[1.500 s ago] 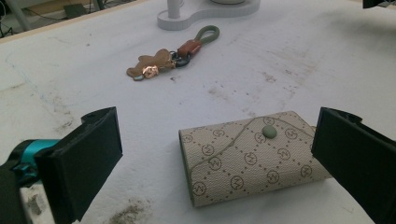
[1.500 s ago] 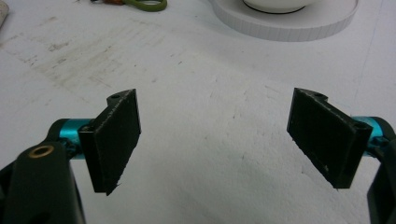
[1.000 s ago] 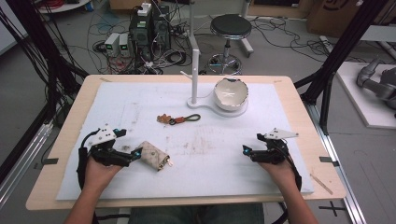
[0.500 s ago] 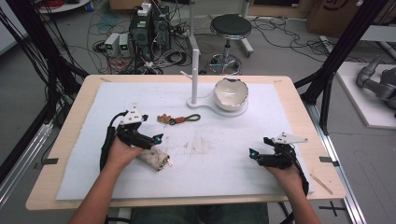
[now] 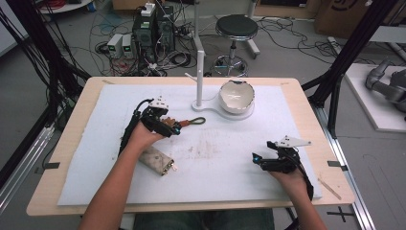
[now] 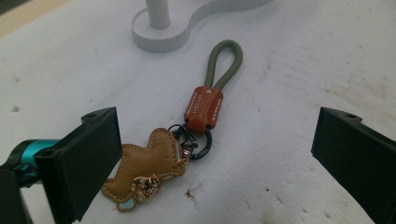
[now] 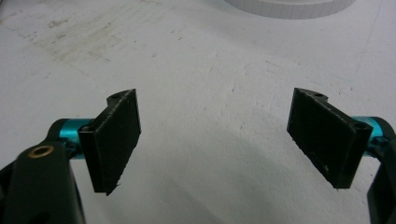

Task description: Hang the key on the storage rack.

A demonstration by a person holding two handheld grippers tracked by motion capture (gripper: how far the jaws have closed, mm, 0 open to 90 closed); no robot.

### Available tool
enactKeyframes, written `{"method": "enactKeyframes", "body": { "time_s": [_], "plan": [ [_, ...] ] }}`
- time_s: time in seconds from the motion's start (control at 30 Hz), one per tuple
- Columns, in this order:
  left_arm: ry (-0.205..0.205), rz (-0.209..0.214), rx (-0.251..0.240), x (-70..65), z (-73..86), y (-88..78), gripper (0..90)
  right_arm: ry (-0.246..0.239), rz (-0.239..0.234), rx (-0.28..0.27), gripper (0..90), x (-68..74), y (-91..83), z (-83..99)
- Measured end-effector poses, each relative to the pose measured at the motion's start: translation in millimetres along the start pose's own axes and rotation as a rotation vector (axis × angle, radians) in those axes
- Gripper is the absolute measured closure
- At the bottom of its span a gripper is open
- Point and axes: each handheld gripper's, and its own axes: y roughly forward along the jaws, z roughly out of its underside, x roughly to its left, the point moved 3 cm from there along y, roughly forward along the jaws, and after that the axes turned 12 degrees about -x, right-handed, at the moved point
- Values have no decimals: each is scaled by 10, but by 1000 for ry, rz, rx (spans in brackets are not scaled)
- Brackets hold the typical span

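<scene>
One keychain (image 6: 187,140) on the white mat (image 5: 297,105) — green cord loop, brown leather tab, dark ring, tan leather charm. The left gripper (image 5: 173,128) sits right over it, jaws spread wide with the charm just beside one jaw, nothing grasped. The right gripper (image 5: 256,160) rests well apart near the mat's front right, jaws released too, bare mat between them. Also one small pouch (image 5: 155,160) by the left forearm, and one white stand (image 5: 200,62) with one bowl (image 5: 235,96) on its base.
</scene>
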Motion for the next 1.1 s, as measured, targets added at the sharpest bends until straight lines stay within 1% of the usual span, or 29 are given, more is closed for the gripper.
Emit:
{"method": "enactKeyframes", "body": {
  "time_s": [0.03, 0.1, 0.13, 0.23, 0.3, 0.33, 0.47, 0.5, 0.53, 0.57, 0.63, 0.7, 0.73, 0.8, 0.83, 0.87, 0.9, 0.93, 0.97, 1.03, 1.1],
  "plan": [
    [4, 2, 16, 15, -4, 41, 17, 0, 0, 0, 177, 0, 0, 0],
    [2, 9, 31, 35, -19, 122, 17, 2, -5, 5, 177, 11, 14, 1],
    [7, 11, 48, 46, -31, 171, 17, -5, -8, 7, 177, 11, 25, 3],
    [24, 17, 80, 61, -63, 282, 18, -1, -16, 17, 176, 29, 51, 5],
    [16, 29, 100, 72, -66, 360, 19, -5, -20, 17, 177, 33, 65, 2],
    [13, 37, 113, 79, -63, 402, 33, -6, -27, 20, 177, 43, 83, -2],
    [30, 36, 167, 96, -55, 544, 35, -7, -32, 24, 177, 51, 102, -2],
    [42, 37, 185, 100, -42, 597, 144, -8, -35, 25, 177, 55, 112, 0],
    [42, 37, 185, 100, -42, 597, 206, -8, -35, 25, 177, 55, 112, 0],
    [56, 17, 215, 99, -19, 626, 247, -13, -36, 27, 177, 55, 117, 1],
    [52, 16, 208, 103, -9, 636, 248, -14, -35, 30, 177, 54, 121, 2],
    [51, 28, 200, 103, 1, 616, 266, -17, -35, 31, 177, 45, 124, 3],
    [51, 28, 200, 103, 1, 616, 294, -17, -35, 31, 177, 42, 124, 5],
    [65, 48, 192, 80, -3, 604, 377, -16, -33, 34, 177, 40, 121, 7],
    [89, 82, 190, 49, -11, 588, 438, -15, -32, 37, 177, 35, 113, 8],
    [89, 82, 190, 49, -11, 588, 493, -15, -32, 37, 177, 35, 113, 8],
    [105, 100, 189, 31, -12, 580, 534, -15, -29, 33, 177, 32, 107, 6],
    [117, 104, 193, 28, -13, 574, 564, -11, -29, 33, 177, 34, 103, 5],
    [114, 108, 187, 17, -9, 569, 564, -11, -29, 33, 177, 34, 103, 5],
    [102, 112, 179, 2, -3, 561, 609, -16, -27, 31, 177, 33, 95, 1],
    [111, 107, 190, -19, -10, 550, 659, -14, -28, 33, 177, 41, 92, 0]
  ]
}}
